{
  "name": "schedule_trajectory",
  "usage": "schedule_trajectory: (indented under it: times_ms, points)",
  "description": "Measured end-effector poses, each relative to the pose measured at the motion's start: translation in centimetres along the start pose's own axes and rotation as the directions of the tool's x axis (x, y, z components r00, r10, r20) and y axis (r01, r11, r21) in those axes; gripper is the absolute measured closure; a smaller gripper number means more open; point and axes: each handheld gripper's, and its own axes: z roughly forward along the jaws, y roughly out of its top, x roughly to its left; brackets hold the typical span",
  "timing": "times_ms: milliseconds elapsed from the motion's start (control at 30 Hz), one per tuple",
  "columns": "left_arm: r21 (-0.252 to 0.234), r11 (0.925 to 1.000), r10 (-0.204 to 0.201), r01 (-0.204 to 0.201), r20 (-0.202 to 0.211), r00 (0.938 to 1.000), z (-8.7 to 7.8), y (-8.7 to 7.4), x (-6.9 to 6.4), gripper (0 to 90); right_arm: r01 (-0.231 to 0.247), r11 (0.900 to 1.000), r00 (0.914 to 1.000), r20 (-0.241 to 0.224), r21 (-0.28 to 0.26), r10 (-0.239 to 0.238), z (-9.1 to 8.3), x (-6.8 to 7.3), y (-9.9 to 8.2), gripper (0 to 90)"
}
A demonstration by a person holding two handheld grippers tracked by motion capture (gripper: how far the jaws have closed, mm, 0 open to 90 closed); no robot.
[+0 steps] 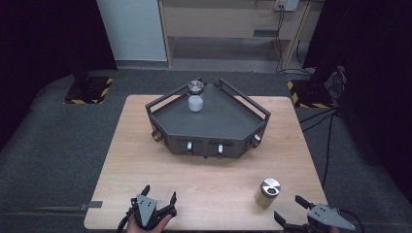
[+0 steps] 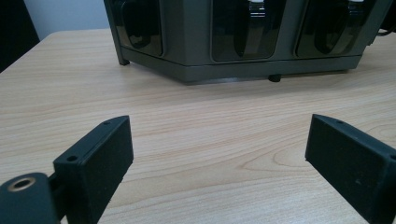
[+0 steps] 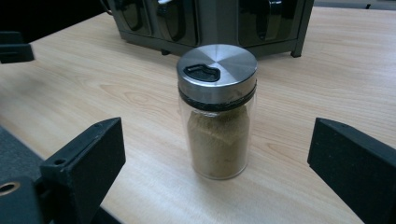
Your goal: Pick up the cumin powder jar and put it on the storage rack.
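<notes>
at the bench's near right corner, right gripper gapes wide at a spice jar.
jar stands upright on the bench just ahead of the jaws, untouched; left gripper also wide, nr front edge w/ nothing between; grey rack w/ two more jars farther back.

Glass spice jar of tan powder, steel-lidded, stands upright on the table's near-right.
</notes>
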Motion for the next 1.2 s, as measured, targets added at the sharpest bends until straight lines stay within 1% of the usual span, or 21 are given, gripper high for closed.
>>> schedule_trajectory:
  times_ms: [200, 400, 733, 933, 1100, 1200]
  points:
    - [0.008, 1.0000, 0.002, -0.003, 0.008, 1.0000, 0.2, 0.0, -0.1, 6.8, -0.005, 0.9997, 1.0000, 0.006, 0.022, 0.005, 2.3, -0.3, -0.2, 4.5]
    - [0.012, 0.9999, 0.000, 0.000, 0.007, 1.0000, 0.2, 0.0, -0.1, 6.8, -0.004, 0.9996, 0.9998, 0.020, 0.027, 0.003, 3.8, -0.4, -0.6, 5.0]
    - [0.015, 0.9999, 0.001, -0.001, 0.006, 1.0000, 0.4, -0.1, 0.0, 6.8, 0.001, 0.9995, 1.0000, 0.004, 0.033, -0.001, 6.1, -0.8, -0.8, 8.8]
    - [0.017, 0.9999, 0.001, -0.001, 0.004, 1.0000, 0.4, -0.1, 0.0, 6.8, 0.008, 0.9990, 1.0000, -0.005, 0.045, -0.007, 7.0, -1.1, -0.8, 13.4]
    - [0.023, 0.9997, 0.000, 0.000, 0.006, 1.0000, 0.4, -0.1, 0.0, 6.8, 0.020, 0.9986, 0.9996, -0.019, 0.049, -0.019, 7.4, -1.5, -0.9, 21.5]
    - [0.021, 0.9998, -0.001, 0.001, 0.007, 1.0000, 0.4, -0.1, 0.0, 6.8, 0.023, 0.9986, 0.9993, -0.029, 0.047, -0.022, 7.6, -1.7, -0.9, 23.8]
